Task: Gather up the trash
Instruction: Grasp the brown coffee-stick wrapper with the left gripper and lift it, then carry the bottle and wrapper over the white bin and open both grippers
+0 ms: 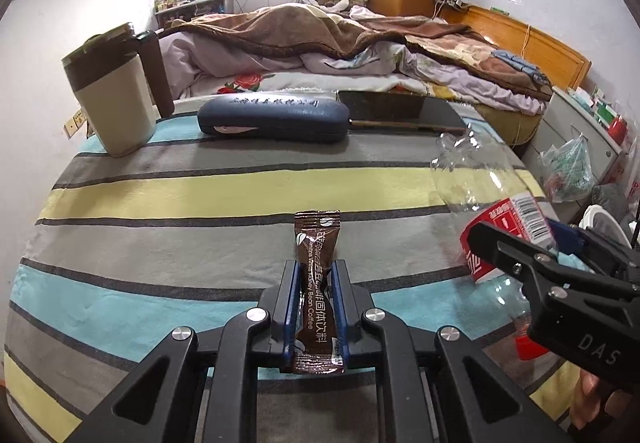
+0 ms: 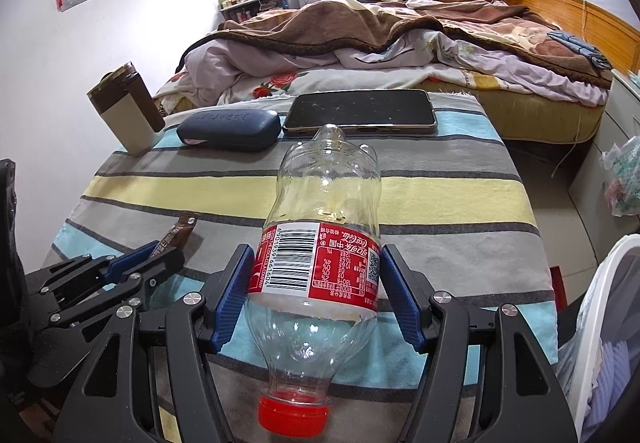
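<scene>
My left gripper [image 1: 316,267] is shut on a brown coffee sachet [image 1: 318,243], held over the striped tablecloth [image 1: 200,195]. The sachet's tip also shows in the right wrist view [image 2: 182,231] beside the left gripper [image 2: 160,249]. My right gripper [image 2: 316,263] is shut on an empty clear cola bottle [image 2: 324,203] with a red label and red cap, cap toward the camera. The bottle [image 1: 476,179] and right gripper [image 1: 516,247] also show at the right of the left wrist view.
At the table's far side stand a beige mug with brown lid [image 1: 112,99], a dark blue glasses case [image 1: 272,119] and a phone [image 2: 360,111]. A bed with blankets [image 2: 380,31] lies behind. A white basket rim [image 2: 600,303] is at the right. A plastic bag [image 1: 568,167] hangs by a cabinet.
</scene>
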